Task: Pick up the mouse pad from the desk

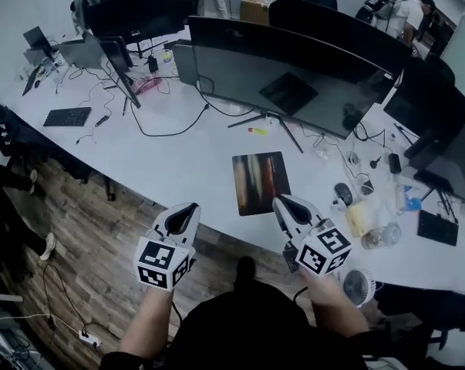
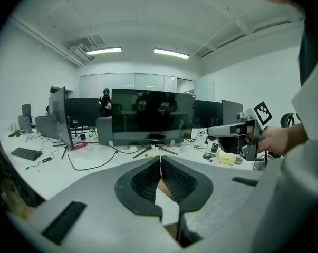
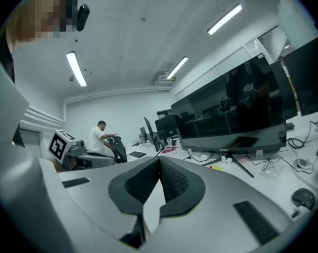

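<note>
**Head view:** the mouse pad (image 1: 261, 182), a dark rectangle with a streaky print, lies flat on the white desk (image 1: 178, 160). It sits near the front edge, just in front of the big curved monitor (image 1: 294, 75) and left of the mouse (image 1: 343, 193), which is where a pad is handy for whoever sits there. The left gripper (image 1: 190, 206) and the right gripper (image 1: 282, 200) are held side by side at the desk's near edge, tips pointing toward the pad. That suits an approach from the front. The pad lies ahead of both and between them, closer to the right tip, which appears just beside its near right corner. Neither gripper seems to touch it.

**Left gripper view:** the jaws are pressed together with nothing between the pads. A brownish sliver shows below the tips, but I cannot tell whether it is the pad. The monitor (image 2: 151, 115) stands ahead, and the right gripper (image 2: 238, 133) hangs off to the side.

**Right gripper view:** these jaws are also closed and empty. The pad itself is hidden behind them. The monitor (image 3: 238, 104) fills the right side, and the left gripper (image 3: 79, 154) shows at the left. Both grippers would need to open before they could take the thin pad by its edge
</note>
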A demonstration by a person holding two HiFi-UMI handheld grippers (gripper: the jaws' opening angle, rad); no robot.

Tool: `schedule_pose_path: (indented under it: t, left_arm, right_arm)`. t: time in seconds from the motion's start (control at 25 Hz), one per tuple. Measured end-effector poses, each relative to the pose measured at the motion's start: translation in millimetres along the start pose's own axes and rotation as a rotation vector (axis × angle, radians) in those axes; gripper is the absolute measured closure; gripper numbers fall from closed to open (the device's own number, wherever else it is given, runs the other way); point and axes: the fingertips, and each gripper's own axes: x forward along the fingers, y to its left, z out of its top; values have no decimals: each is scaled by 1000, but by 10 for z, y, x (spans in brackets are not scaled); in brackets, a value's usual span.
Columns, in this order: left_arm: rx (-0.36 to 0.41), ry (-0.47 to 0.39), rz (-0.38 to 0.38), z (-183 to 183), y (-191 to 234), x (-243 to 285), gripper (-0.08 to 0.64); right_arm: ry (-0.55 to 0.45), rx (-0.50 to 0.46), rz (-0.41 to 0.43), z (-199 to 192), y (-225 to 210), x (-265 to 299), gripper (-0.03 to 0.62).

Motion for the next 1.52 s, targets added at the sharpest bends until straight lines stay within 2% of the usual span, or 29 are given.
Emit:
schedule_pose_path:
  t: [0.24,0.48,0.76,0.96,1.2,1.32,1.52]
  left_arm:
    - [30,27,-54,195,69,579,549]
    - [39,59,-120,225,164,979,549]
    - [65,80,-286,224,325,1371,549]
    - [118,115,-426,146,545,1549,546]
    - [183,168,-573,-47,774,1727,458]
    - [196,225,-619,-242,811,1842,423]
    - [214,319,-673,-548,735,2106,345]
  right_arm:
    - [12,36,-31,44,-482,226,589]
    - [42,44,-84,-11,-686,330,589]
    - [65,69,-243,-108,-784,429,589]
    - [49,94,-376,-105,-677,640,589]
    - [30,124,-503,-139,-469,857,589]
    - [39,148,-538,-230,-389,897,589]
    - [62,193,-574,-428,-516,903,589]
